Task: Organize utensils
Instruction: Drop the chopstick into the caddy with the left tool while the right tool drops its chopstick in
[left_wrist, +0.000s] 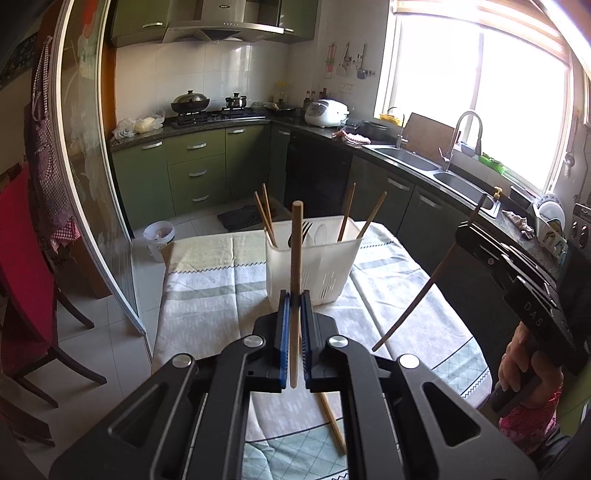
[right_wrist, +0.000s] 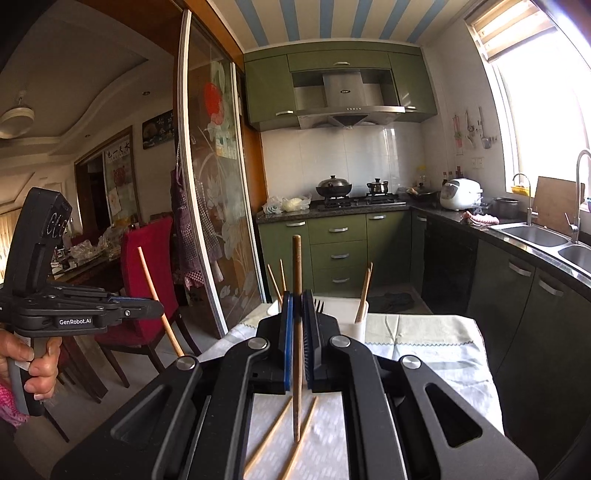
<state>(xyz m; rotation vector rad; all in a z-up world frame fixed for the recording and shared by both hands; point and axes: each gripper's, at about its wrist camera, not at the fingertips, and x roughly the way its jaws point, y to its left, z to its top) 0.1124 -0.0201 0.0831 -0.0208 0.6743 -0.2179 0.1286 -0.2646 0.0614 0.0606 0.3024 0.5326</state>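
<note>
Both grippers, left (left_wrist: 294, 302) and right (right_wrist: 297, 306), clamp upright chopsticks (left_wrist: 295, 280); lower each straight into the holder (left_wrist: 314, 254), centre frame.

1. "GenRobot.AI" is printed in white on the black side of the left tongs (right_wrist: 157, 307), as seen from the right wrist view.
2. "DAS" is printed in pale letters on the black body of the right tongs (left_wrist: 466, 236), as seen from the left wrist view.
3. Large Chinese characters are shown on a wall poster (right_wrist: 117, 151) in the far room; they cannot be made out with certainty.
4. A small brand mark is carried on the range hood (right_wrist: 344, 90), too small to be read.
</note>
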